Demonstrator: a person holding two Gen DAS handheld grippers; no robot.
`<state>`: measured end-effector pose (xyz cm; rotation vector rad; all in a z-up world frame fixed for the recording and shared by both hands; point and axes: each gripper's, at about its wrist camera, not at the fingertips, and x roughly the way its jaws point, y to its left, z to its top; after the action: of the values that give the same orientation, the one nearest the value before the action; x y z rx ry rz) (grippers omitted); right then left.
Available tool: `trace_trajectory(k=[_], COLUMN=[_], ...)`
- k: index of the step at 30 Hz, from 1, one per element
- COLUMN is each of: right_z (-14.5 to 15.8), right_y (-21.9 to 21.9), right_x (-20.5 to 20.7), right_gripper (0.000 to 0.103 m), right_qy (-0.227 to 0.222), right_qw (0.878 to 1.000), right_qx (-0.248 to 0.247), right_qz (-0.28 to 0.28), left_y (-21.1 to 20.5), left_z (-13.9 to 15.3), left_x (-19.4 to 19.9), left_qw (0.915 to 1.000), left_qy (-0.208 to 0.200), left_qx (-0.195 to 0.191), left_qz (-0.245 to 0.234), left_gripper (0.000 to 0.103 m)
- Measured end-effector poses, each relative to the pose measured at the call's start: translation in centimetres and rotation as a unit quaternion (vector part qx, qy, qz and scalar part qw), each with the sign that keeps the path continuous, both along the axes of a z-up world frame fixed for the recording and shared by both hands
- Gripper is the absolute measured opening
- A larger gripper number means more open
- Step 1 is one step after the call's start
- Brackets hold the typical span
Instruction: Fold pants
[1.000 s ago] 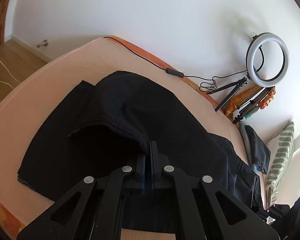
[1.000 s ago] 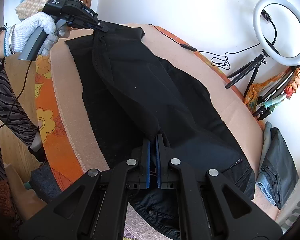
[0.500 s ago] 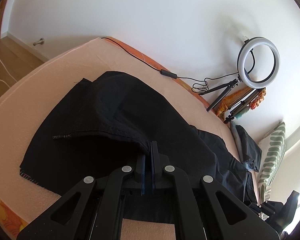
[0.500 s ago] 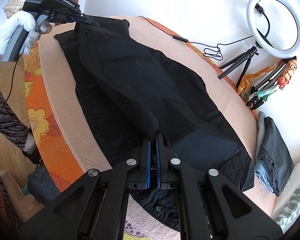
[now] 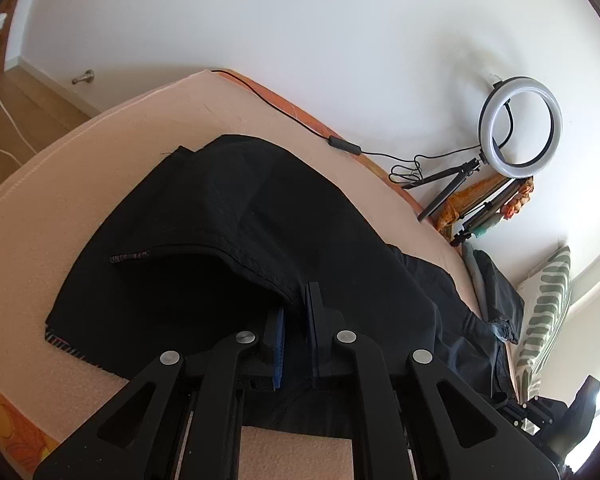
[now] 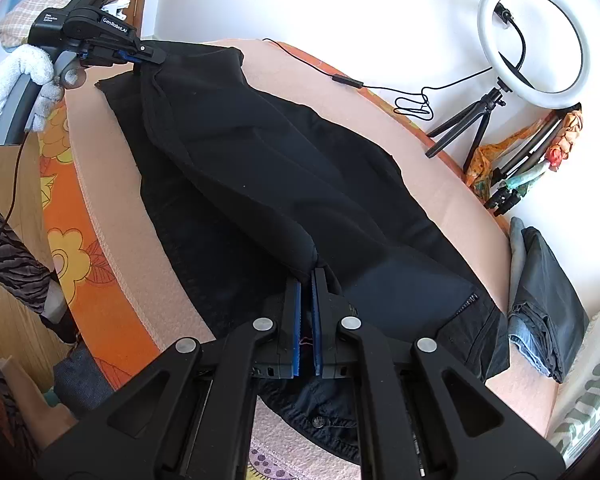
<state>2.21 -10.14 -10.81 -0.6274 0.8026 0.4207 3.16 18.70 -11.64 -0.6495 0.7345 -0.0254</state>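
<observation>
Black pants (image 5: 260,220) lie lengthwise on a peach bed (image 5: 60,184), one leg lifted over the other. My left gripper (image 5: 298,300) has its jaws slightly parted around the hem of the upper leg, which still drapes between them. In the right wrist view the pants (image 6: 284,176) stretch from the left gripper (image 6: 156,56) at the far end to my right gripper (image 6: 307,280), which is shut on the upper leg's edge near the crotch. The waistband button (image 6: 319,422) shows below it.
A ring light on a tripod (image 6: 532,40) stands by the wall, its cable (image 6: 340,80) running along the bed's far edge. Folded dark and blue garments (image 6: 540,300) lie at the right beside a striped pillow (image 5: 544,312). An orange flowered sheet (image 6: 60,200) covers the near bed edge.
The upper leg has been carried across and lowered toward the lower leg. My left gripper's jaws have parted slightly from their shut grip on the hem.
</observation>
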Motion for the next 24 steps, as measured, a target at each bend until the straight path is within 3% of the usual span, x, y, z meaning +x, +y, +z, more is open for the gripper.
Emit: trace_trajectory(k=[3, 5, 11, 12, 14, 17, 19, 21, 22, 24], right_z=[-0.2, -0.2, -0.2, -0.2, -0.3, -0.5, -0.7, -0.6, -0.6, -0.4], right_y=[-0.5, -0.7, -1.1, -1.2, -1.3, -1.2, -1.1, -1.1, -1.1, -1.3], right_x=[0.0, 0.2, 0.2, 0.1, 0.1, 0.1, 0.1, 0.1, 0.1, 0.1], right_gripper=[0.005, 0.005, 0.005, 0.005, 0.005, 0.005, 0.005, 0.005, 0.005, 0.005], right_qy=[0.000, 0.001, -0.004, -0.004, -0.002, -0.001, -0.003, -0.005, -0.006, -0.008], right_qw=[1.000, 1.000, 1.000, 1.000, 1.000, 1.000, 1.000, 1.000, 1.000, 1.000], right_qx=[0.002, 0.008, 0.022, 0.025, 0.029, 0.027, 0.022, 0.019, 0.020, 0.021], right_qz=[0.000, -0.003, -0.005, -0.005, -0.005, -0.003, -0.001, 0.001, 0.000, -0.001], left_y=[0.8, 1.8, 4.3, 4.3, 4.1, 4.0, 4.0, 4.0, 3.9, 3.6], left_z=[0.0, -0.2, -1.7, -1.7, -1.8, -2.6, -2.8, -2.9, -2.8, -2.2], left_x=[-0.4, -0.7, -1.3, -1.3, -0.9, 0.0, 0.3, 0.6, 0.6, 0.2], left_qw=[0.9999, 0.9995, 0.9959, 0.9958, 0.9962, 0.9950, 0.9948, 0.9957, 0.9962, 0.9969], left_qy=[0.001, 0.004, 0.025, 0.025, 0.030, 0.042, 0.038, 0.024, 0.022, 0.014], left_qx=[0.003, -0.002, -0.060, -0.062, -0.052, -0.058, -0.050, -0.046, -0.040, -0.021], left_qz=[0.014, 0.031, 0.063, 0.063, 0.063, 0.070, 0.080, 0.077, 0.074, 0.075], left_gripper=[0.013, 0.022, 0.024, 0.026, 0.041, 0.043, 0.039, 0.010, 0.002, 0.002])
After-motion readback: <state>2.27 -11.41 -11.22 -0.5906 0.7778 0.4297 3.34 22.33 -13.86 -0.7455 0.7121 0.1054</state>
